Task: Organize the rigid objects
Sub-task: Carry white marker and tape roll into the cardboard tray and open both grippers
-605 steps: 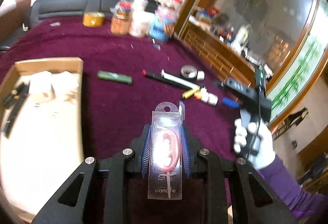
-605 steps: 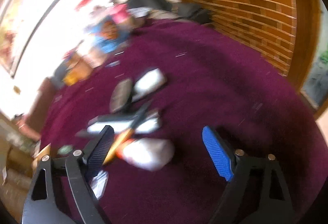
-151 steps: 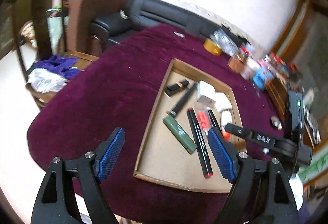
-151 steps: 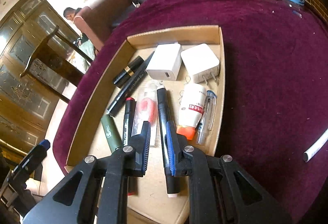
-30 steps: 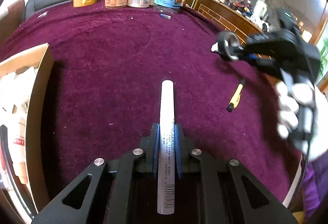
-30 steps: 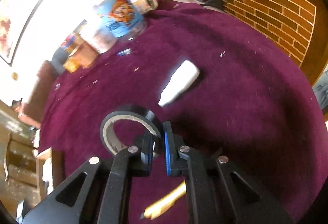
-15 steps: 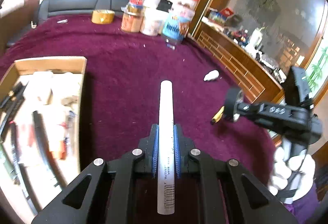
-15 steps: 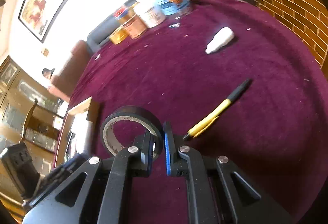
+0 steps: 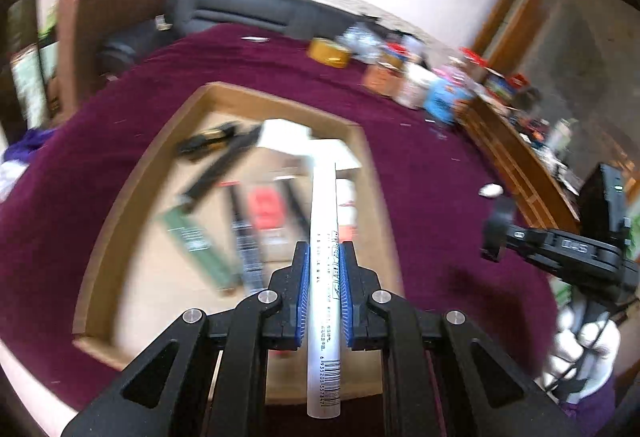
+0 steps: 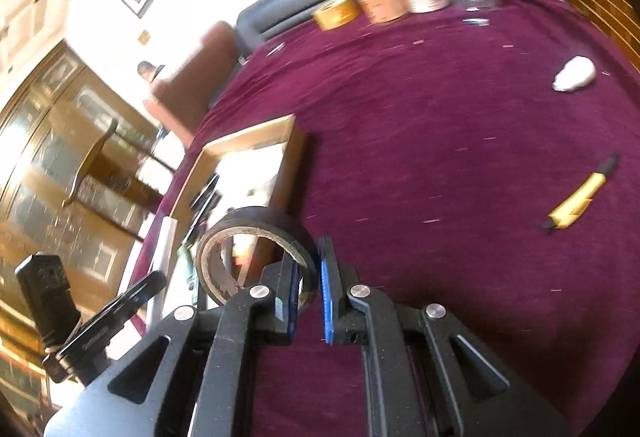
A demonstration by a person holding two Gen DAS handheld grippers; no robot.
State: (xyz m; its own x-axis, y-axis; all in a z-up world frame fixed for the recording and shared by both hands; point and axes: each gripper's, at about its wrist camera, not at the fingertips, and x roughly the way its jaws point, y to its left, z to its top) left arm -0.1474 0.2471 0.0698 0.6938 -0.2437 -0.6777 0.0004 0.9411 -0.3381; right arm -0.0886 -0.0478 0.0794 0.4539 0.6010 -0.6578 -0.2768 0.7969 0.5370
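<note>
On a round table covered in maroon cloth (image 9: 432,165), a shallow cardboard tray (image 9: 120,197) sits at the left, holding blurred pens, markers and white boxes. Above the tray, the left gripper (image 9: 323,273) has its blue pads clamped on a white marker (image 9: 323,221), which points forward along the fingers. Further right, the right gripper (image 10: 308,285) pinches the wall of a black tape roll (image 10: 256,237) between its closed pads, the roll hanging just beside the tray's right rim. On the cloth to the right, well apart, lie a yellow utility knife (image 10: 580,199) and a small white object (image 10: 574,73). Jars and a yellow tape roll (image 10: 336,11) stand at the far edge.
</note>
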